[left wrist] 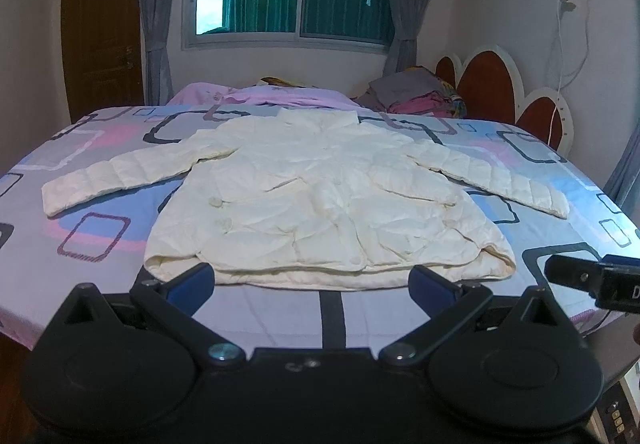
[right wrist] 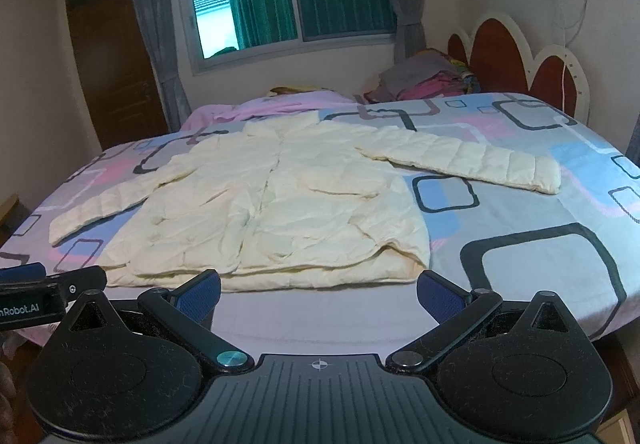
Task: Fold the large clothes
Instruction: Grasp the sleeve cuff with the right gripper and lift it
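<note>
A cream padded jacket (left wrist: 316, 200) lies flat on the bed, front up, both sleeves spread out to the sides, hem toward me. It also shows in the right wrist view (right wrist: 280, 204). My left gripper (left wrist: 310, 286) is open and empty, its blue pads just short of the hem near the bed's front edge. My right gripper (right wrist: 318, 294) is open and empty too, in front of the hem's right half. The right gripper's side shows at the right edge of the left wrist view (left wrist: 596, 276).
The bed (left wrist: 280, 308) has a sheet patterned with squares. A pile of folded clothes (left wrist: 416, 96) and a pink blanket (left wrist: 256, 96) lie at the far side. A red headboard (left wrist: 492, 84) is at the right, a window and a door behind.
</note>
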`<state>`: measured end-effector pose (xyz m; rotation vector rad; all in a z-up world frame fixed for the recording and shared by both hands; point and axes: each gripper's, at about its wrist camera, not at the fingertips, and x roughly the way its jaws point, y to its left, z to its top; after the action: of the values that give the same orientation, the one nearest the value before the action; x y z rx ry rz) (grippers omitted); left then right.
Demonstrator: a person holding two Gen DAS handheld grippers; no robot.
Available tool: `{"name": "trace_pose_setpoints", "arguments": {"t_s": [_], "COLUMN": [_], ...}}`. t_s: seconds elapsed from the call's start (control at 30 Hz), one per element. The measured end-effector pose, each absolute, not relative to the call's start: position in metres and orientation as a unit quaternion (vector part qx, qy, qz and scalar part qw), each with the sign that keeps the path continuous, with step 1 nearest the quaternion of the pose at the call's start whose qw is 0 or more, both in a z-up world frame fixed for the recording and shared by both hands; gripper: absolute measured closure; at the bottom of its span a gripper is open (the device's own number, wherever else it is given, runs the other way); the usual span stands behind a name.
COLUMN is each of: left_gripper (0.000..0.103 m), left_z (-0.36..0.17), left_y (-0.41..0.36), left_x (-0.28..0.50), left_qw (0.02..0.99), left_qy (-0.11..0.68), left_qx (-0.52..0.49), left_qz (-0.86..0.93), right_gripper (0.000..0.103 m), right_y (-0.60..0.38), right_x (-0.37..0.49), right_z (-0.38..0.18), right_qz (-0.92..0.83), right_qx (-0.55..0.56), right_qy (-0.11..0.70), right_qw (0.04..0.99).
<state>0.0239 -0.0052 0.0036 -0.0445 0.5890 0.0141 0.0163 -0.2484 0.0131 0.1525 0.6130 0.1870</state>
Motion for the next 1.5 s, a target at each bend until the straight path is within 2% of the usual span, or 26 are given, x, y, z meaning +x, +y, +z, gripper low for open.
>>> {"name": "trace_pose_setpoints", "arguments": {"t_s": [0.57,0.67,0.97,1.17,1.27,1.5], "left_gripper": [0.0,0.006,0.0,0.0,0.0,0.0], "left_z": [-0.002,-0.007,-0.013,-0.028,-0.038,-0.046], "left_y": [-0.005,-0.005,-0.013,-0.029,-0.036,-0.065], "left_x": [0.161,0.188,0.258,0.287,0.301,0.338], "left_qw": [0.948,0.945,0.944,0.942,0.934,0.932], "left_qy": [0.316,0.325,0.325,0.322,0.334,0.357], "left_qx": [-0.022,-0.019,0.002,-0.004,-0.041,-0.032], "left_qz": [-0.012,-0.025,-0.063,-0.1,-0.118,-0.062], "right_gripper": [0.0,0.0,0.0,0.0,0.001,0.001], "right_y": [-0.269,-0.277,-0.295,-0.333,-0.363,-0.448], "right_x": [0.134,0.157,0.209,0.228,0.24,0.281], "right_z": [0.002,0.0,-0.009,-0.022,-0.033,-0.066], "right_qz": [0.021,-0.003,-0.062,-0.104,-0.131,-0.168], "right_qx": [0.098,0.114,0.145,0.174,0.195,0.244], "right_qy": [0.306,0.298,0.295,0.301,0.303,0.292], "right_qw": [0.947,0.948,0.942,0.932,0.924,0.909]}}
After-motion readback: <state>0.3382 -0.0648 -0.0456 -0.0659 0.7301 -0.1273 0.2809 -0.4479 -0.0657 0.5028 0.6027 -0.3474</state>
